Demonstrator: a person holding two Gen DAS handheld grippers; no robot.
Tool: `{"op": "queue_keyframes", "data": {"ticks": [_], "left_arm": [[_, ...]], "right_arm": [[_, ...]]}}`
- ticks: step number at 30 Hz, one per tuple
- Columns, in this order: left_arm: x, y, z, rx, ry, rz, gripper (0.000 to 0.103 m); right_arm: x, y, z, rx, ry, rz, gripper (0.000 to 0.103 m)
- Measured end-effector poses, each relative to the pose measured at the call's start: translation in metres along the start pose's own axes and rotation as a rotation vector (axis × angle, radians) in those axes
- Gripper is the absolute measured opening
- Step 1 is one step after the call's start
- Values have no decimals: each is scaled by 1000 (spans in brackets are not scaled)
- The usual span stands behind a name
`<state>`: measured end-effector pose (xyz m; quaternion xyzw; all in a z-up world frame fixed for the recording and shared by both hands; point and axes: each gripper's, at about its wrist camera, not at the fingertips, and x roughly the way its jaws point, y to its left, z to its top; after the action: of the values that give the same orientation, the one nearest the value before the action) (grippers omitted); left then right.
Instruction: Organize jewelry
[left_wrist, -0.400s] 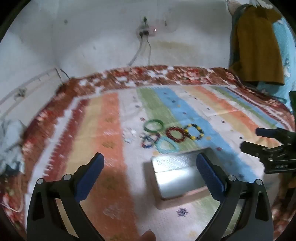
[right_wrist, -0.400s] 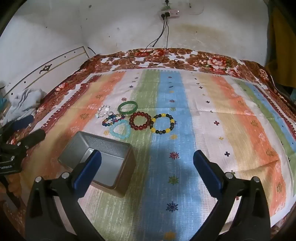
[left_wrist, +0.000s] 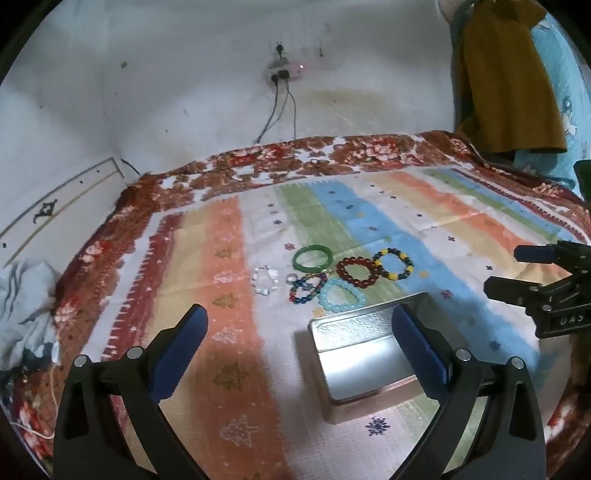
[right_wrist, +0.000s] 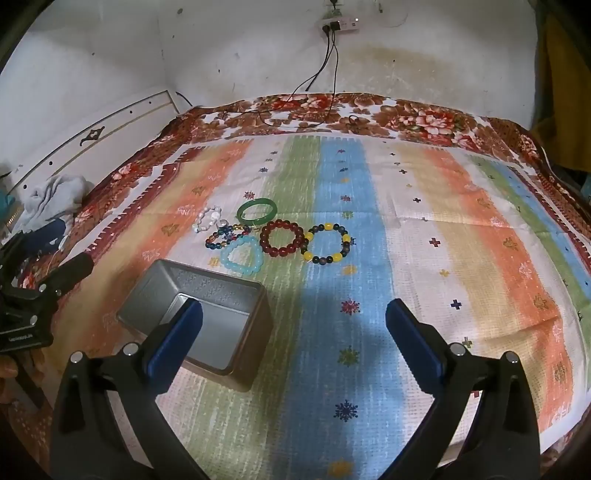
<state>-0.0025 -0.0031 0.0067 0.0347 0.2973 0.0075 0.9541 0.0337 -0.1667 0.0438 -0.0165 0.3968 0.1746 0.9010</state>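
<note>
Home bedroom, floral blanket (right_wrist: 406, 118) on bed, clothes (left_wrist: 506, 74) hung by wall, wall socket (right_wrist: 338, 25) w/ cords

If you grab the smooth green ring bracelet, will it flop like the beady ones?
Probably not: the plain green bangle looks like one solid, glossy hoop, so it should stay stiff. That shine suggests it could slip between pads. Stood on edge, it might roll.
</note>
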Motion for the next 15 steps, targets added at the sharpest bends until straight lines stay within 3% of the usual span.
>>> {"op": "queue_keyframes", "data": {"ticks": [15], "left_arm": [[15, 7, -9, -39, 24, -25, 98]], "right_arm": [[0, 0, -2, -5, 3, -1, 98]]}}
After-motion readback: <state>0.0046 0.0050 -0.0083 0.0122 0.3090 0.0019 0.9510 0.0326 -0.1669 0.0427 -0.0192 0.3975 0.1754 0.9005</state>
